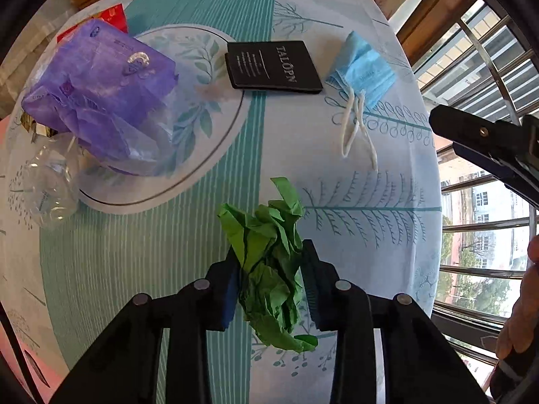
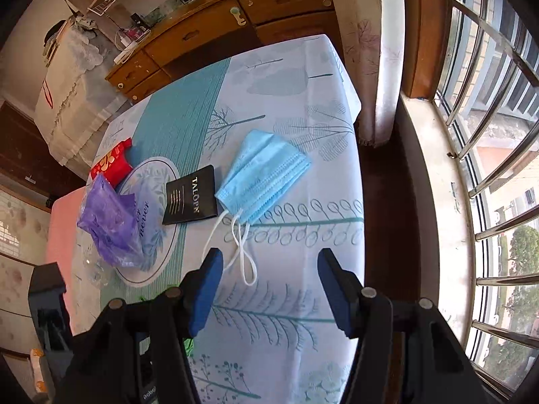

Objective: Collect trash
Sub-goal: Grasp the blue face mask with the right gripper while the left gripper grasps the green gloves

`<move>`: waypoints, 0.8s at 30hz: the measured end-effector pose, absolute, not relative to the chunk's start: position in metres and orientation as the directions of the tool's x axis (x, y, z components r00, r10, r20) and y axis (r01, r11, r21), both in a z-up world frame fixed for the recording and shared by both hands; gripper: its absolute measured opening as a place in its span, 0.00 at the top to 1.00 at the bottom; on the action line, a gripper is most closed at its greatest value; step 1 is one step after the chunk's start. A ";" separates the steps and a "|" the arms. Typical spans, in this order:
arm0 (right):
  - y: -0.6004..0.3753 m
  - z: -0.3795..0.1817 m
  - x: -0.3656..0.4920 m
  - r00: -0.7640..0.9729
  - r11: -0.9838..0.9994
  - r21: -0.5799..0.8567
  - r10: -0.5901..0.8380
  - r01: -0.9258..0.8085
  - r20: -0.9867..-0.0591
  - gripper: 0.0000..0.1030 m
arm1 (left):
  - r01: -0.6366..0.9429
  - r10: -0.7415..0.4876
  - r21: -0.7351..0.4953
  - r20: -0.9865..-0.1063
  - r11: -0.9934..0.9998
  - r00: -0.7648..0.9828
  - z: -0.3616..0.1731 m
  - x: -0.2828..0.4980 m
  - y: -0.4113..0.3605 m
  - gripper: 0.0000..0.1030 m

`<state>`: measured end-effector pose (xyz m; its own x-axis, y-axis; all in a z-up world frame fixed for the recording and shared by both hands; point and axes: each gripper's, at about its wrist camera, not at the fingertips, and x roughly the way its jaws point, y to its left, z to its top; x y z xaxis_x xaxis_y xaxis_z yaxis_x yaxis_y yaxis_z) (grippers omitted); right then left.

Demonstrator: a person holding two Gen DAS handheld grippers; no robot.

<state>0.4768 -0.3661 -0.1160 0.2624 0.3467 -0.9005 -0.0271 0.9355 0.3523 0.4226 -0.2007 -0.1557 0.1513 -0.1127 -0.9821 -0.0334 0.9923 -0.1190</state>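
My left gripper [image 1: 269, 262] is shut on a crumpled green paper [image 1: 269, 262] and holds it above the table. A blue face mask [image 1: 362, 69] with white ear loops lies at the far right of the table; it also shows in the right wrist view [image 2: 264, 175]. A black TALOPN card [image 1: 271, 65] lies beside it, seen too in the right wrist view [image 2: 190, 200]. A purple wrapper [image 1: 101, 94], a red packet [image 1: 113, 17] and clear plastic [image 1: 47, 185] lie at the left. My right gripper [image 2: 269, 269] is open and empty, just short of the mask's loops.
The table has a teal and white leaf-print cloth [image 2: 279, 323]. Its right edge runs along a window with metal bars [image 2: 488, 134]. A wooden cabinet [image 2: 215, 33] stands behind the table. The right gripper's finger [image 1: 471, 134] shows at the right in the left wrist view.
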 end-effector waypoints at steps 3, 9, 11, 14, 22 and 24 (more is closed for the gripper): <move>-0.362 -0.127 0.500 0.235 0.927 0.374 0.361 0.011 -0.902 0.43 | -0.051 -0.078 -0.090 -0.975 0.995 0.206 -0.144 0.431 -0.196 0.70; -0.350 -0.143 0.536 0.198 0.921 0.384 0.365 0.070 -0.910 0.40 | -0.093 0.003 -0.030 -0.942 0.995 0.336 -0.114 0.463 -0.190 0.70; -0.347 -0.147 0.545 0.189 0.925 0.366 0.344 0.098 -0.920 0.37 | -0.110 0.021 -0.020 -0.933 0.994 0.360 -0.106 0.477 -0.185 0.70; -0.341 -0.152 0.555 0.183 0.935 0.329 0.304 0.128 -0.935 0.37 | -0.137 0.034 -0.021 -0.922 0.990 0.385 -0.097 0.492 -0.176 0.70; -0.314 -0.159 0.557 0.213 0.988 0.144 0.128 0.063 -0.969 0.36 | -0.156 0.034 -0.033 -0.914 0.987 0.404 -0.076 0.509 -0.149 0.70; -0.308 -0.160 0.554 0.232 0.995 0.093 0.084 0.029 -0.969 0.39 | -0.157 0.031 -0.035 -0.915 0.987 0.401 -0.076 0.507 -0.146 0.70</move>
<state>0.5535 -0.3075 -0.1600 0.2316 0.0836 -0.9692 0.0288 0.9953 0.0928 0.5066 -0.1457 -0.0758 0.4014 0.0313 -0.9154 -0.1573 0.9869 -0.0352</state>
